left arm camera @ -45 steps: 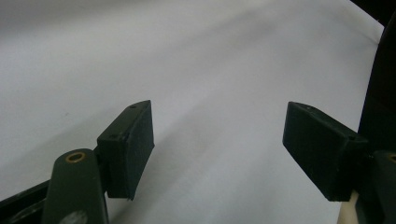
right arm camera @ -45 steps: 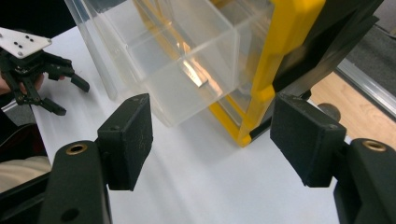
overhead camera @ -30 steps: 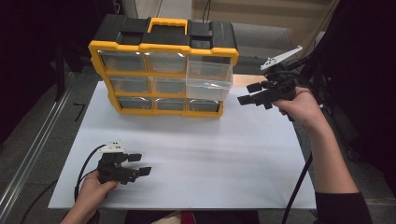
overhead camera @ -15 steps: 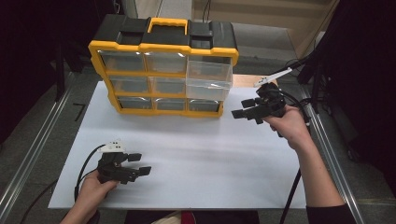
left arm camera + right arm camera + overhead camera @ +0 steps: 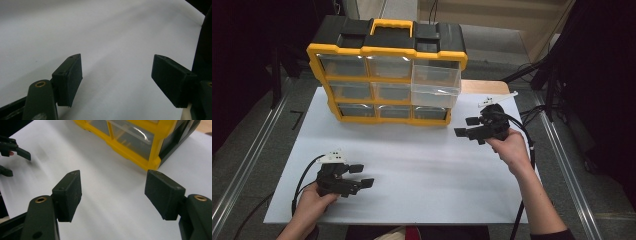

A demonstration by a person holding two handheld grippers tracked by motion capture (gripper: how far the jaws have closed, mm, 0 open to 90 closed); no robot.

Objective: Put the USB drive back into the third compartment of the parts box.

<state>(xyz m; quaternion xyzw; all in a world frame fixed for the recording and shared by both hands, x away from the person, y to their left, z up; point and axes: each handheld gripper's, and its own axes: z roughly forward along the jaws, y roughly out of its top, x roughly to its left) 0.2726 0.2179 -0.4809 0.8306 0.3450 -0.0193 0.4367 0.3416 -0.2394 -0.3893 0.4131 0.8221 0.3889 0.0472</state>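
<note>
Drawers fill the front of a yellow and black organizer box [image 5: 384,75] that stands at the far edge of a white sheet [image 5: 422,165] on the table, three rows of three, each of clear plastic. The top right drawer [image 5: 436,85] sticks out of the box front, pulled part way open; the others sit flush. A yellow carry handle [image 5: 391,25] lies on the black lid.

The right gripper [image 5: 466,127] is held in the person's right hand [image 5: 510,148], above the sheet, just off the box's near right corner and apart from it. Its jaws stand wide open with nothing between them. In the right gripper view [image 5: 112,195] the bare sheet lies between the two black fingers [image 5: 68,195], and beyond them, ahead and toward the right finger, is the yellow bottom corner of the box [image 5: 150,162] with a clear drawer front above it. Far beyond the left finger, at the edge of that view, are the other gripper's dark jaw tips [image 5: 15,150].

The left gripper [image 5: 362,176] is in the person's left hand [image 5: 309,205], low over the near left part of the sheet, well apart from the box. Its jaws are also spread wide and hold nothing. In the left gripper view [image 5: 116,82] plain white sheet lies between and ahead of the fingers [image 5: 68,80]. A black cable [image 5: 304,175] loops back from this gripper toward the near edge.
</note>
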